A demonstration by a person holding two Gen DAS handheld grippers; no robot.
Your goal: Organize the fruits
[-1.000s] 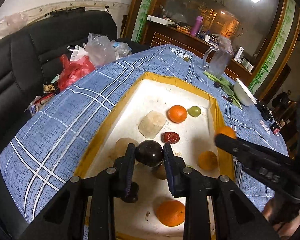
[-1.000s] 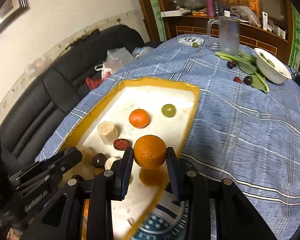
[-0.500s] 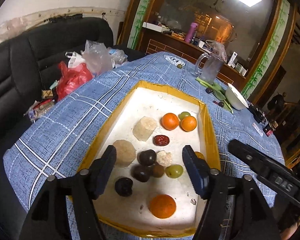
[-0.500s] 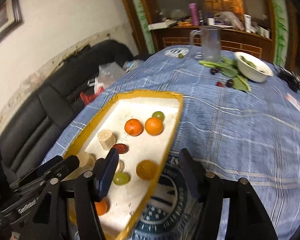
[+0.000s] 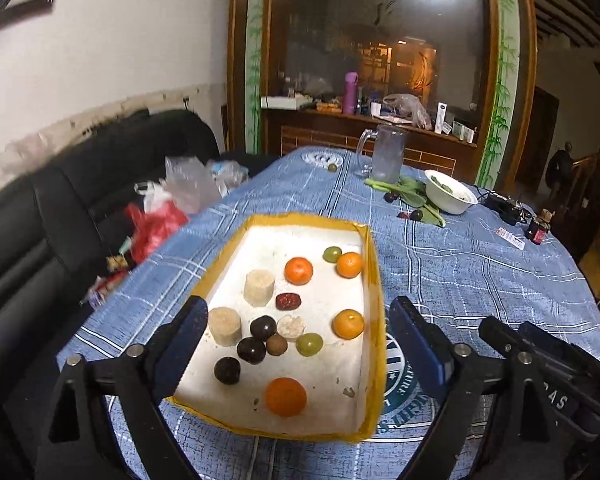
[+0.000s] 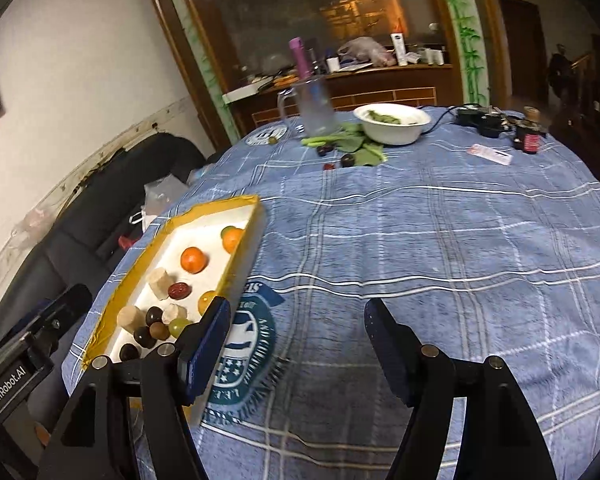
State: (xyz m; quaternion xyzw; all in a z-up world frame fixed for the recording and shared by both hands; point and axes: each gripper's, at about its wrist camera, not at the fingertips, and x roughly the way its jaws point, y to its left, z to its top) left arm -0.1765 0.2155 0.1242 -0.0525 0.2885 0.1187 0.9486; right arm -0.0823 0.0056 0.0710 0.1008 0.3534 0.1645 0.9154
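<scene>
Both claws have let go and drawn back from the tray [image 5: 374, 280]: the dark plum [image 5: 263, 327] now lies mid-tray, the orange [image 5: 349, 265] by its far right edge. The left gripper [image 5: 300, 340] and right gripper [image 6: 296, 344] are spreading, empty. More fruit waits by the bowl [image 6: 392, 124].

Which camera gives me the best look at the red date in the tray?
Left wrist. There the red date lies in open sight mid-tray, between a pale chunk and the dark fruits. The right wrist view shows the date too, but smaller and from the side.
</scene>
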